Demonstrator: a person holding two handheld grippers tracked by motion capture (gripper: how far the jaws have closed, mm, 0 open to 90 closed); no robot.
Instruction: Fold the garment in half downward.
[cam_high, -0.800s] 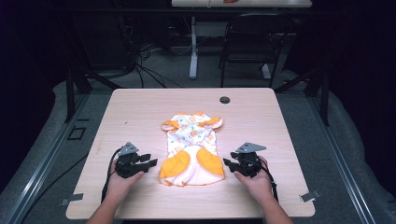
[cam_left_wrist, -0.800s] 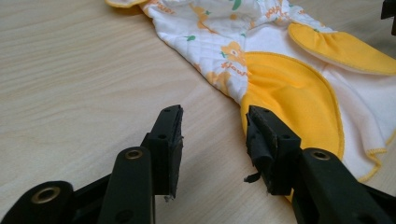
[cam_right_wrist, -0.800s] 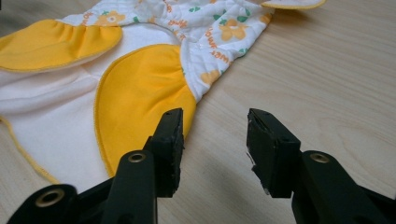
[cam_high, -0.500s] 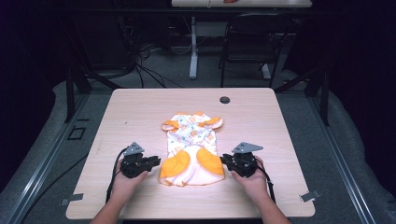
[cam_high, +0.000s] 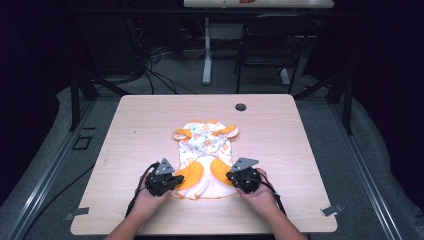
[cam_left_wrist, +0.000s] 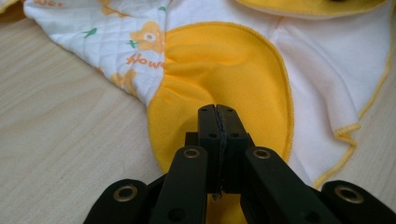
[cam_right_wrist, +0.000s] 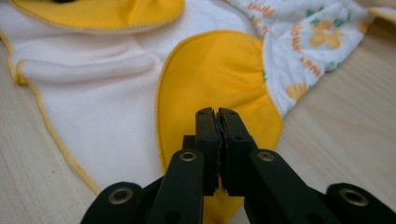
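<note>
A small baby garment (cam_high: 205, 142), white with orange flower print and yellow leg patches, lies flat in the middle of the table (cam_high: 280, 135). My left gripper (cam_high: 180, 179) lies at its lower left, jaws shut, tips over the left yellow patch (cam_left_wrist: 224, 65). At the lower right my right gripper (cam_high: 229, 176) is shut too, its tips over the other yellow patch (cam_right_wrist: 210, 70). The left gripper (cam_left_wrist: 218, 110) and right gripper (cam_right_wrist: 217, 113) show their black jaws pressed together. Whether any cloth is pinched between them I cannot tell.
A small dark round hole (cam_high: 241, 107) sits near the table's far edge. Beyond the table are a chair (cam_high: 265, 55), cables (cam_high: 155, 70) and table legs on a grey floor. Bare wood surrounds the garment.
Both hands have slid inward from beside the garment onto its lower yellow patches, the left moving right and the right moving left. The garment has stayed in place.
</note>
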